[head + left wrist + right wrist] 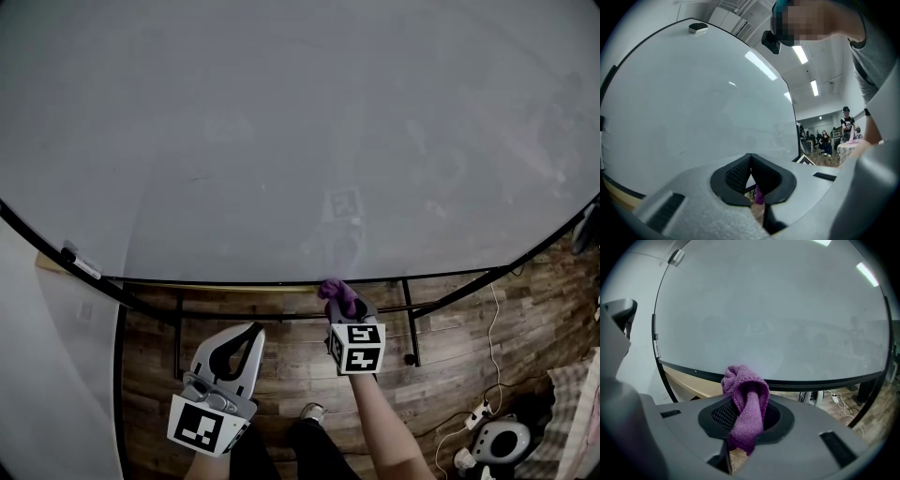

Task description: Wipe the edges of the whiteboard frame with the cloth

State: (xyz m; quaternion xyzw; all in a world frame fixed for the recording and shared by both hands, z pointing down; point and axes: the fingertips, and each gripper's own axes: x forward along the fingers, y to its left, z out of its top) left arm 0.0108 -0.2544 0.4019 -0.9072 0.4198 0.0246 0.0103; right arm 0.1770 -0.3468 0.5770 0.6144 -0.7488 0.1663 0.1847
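The whiteboard (300, 141) fills most of the head view, and its black bottom frame edge (234, 281) curves across the picture. My right gripper (339, 302) is shut on a purple cloth (336, 292), whose bunched end sits right at that bottom edge. In the right gripper view the cloth (745, 394) bulges out of the shut jaws just below the frame (825, 380). My left gripper (255, 331) hangs lower and to the left, below the board, shut with nothing in it. Its pads (740, 171) meet at the tips.
A marker (80, 264) rests at the board's lower left corner. Black stand legs (410, 319) run under the board. On the wooden floor at the right lie a power strip with cables (478, 412) and a round device (502, 439). People (825, 140) are far off in the room.
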